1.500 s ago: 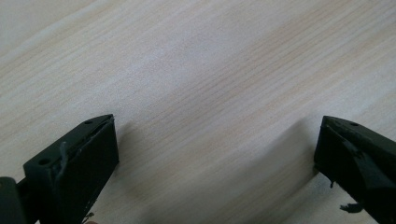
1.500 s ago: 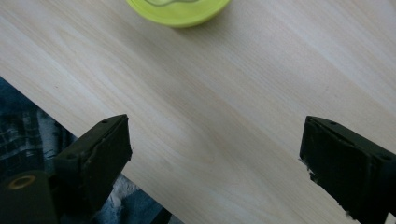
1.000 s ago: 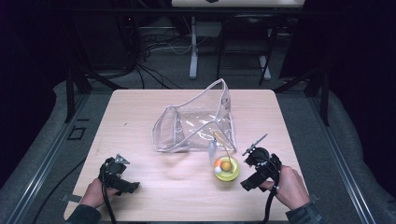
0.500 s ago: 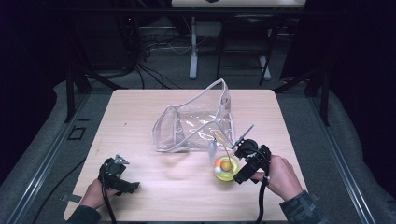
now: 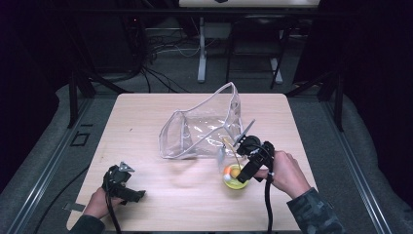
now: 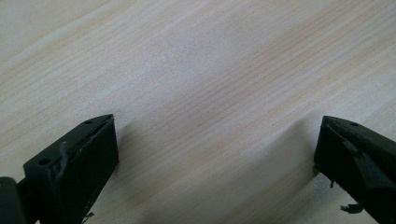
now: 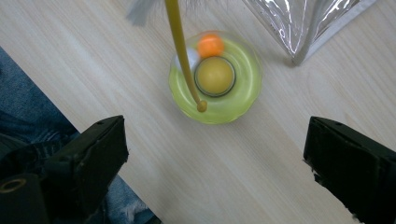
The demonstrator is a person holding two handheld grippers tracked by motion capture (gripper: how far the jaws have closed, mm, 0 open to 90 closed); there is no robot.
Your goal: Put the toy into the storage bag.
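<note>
One yellow-green ring toy (image 7: 215,78) holds an orange ball (image 7: 210,45).

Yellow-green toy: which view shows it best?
Right gripper view: the yellow-green toy sits close and whole between the open jaws, orange ball and yellow wand clear. In the high view it's small, partly covered by the right gripper.

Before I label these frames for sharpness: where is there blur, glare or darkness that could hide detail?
High view: the table is lit but the surroundings are near black, and glare streaks the clear bag. Right gripper view: the yellow wand and its feather tip at the top edge are smeared; the green toy is slightly soft. Left gripper view: wood grain is mildly soft, with shadows beside both jaws.
</note>
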